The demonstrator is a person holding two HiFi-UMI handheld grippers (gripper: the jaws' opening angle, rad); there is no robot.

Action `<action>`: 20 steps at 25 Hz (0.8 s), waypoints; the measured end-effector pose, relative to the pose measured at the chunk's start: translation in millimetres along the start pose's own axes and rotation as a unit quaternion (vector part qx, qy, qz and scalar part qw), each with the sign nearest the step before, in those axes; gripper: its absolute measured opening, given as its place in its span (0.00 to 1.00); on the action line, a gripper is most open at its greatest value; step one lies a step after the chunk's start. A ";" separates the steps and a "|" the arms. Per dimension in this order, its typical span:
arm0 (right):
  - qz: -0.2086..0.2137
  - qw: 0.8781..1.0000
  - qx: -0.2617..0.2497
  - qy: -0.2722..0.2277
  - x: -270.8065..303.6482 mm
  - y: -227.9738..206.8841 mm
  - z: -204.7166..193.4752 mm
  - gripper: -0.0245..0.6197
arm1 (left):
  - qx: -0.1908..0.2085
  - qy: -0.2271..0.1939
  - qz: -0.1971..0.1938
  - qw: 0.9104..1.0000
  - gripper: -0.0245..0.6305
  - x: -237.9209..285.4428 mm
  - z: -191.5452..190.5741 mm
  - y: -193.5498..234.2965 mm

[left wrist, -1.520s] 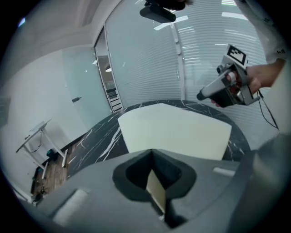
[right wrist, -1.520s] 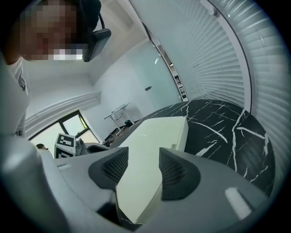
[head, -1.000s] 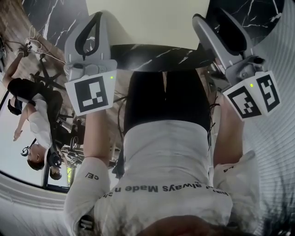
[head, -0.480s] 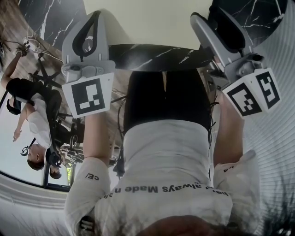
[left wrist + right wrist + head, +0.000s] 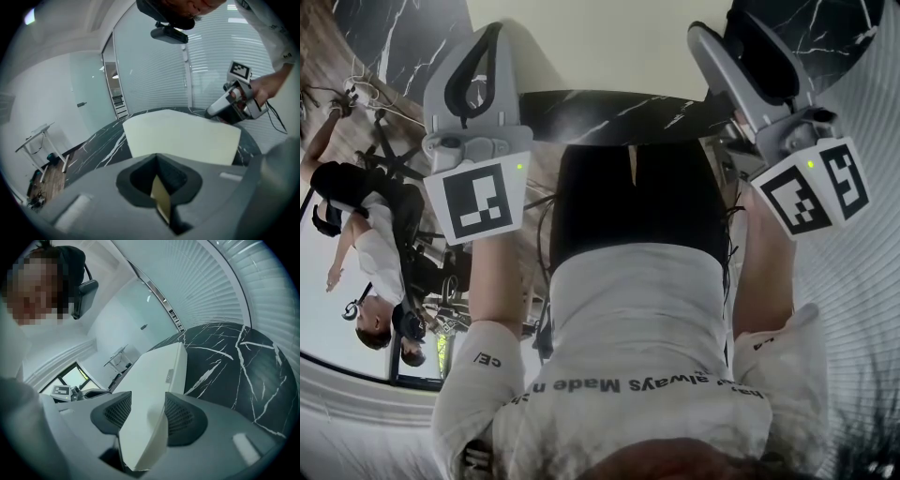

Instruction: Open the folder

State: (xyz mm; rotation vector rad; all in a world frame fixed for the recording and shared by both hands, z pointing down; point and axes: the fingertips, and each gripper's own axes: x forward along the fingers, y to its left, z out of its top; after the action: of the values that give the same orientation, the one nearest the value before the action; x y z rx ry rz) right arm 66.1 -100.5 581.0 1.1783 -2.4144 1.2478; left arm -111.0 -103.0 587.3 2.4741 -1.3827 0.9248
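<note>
The folder (image 5: 183, 133) lies on the bench (image 5: 234, 371). The left claw (image 5: 158, 183) pinches its thin cover corner and the right claw (image 5: 146, 417) clamps its thick edge. A skewed pull could slip or crease the cover.

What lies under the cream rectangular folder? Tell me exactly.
The black marble tabletop with white veins lies under the cream rectangular folder and shows beside it. The patch directly beneath is covered by the folder, so anything there cannot be seen.
</note>
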 end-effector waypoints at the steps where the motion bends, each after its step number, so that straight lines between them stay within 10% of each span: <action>1: -0.001 1.000 0.000 0.000 0.2 -0.1 -0.1 0.39 | 0.000 0.000 0.000 1.000 0.04 0.0 -0.2 0.0; 20: -0.072 0.995 -0.064 0.036 6.1 -1.7 -7.3 0.40 | -0.049 -0.061 0.000 0.997 0.04 -3.0 -2.1 1.2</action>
State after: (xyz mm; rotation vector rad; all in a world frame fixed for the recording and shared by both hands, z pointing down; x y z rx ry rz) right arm 61.9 -99.1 589.5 1.2242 -2.2750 1.0584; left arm -114.0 -100.7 587.0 2.4942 -1.4274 0.6973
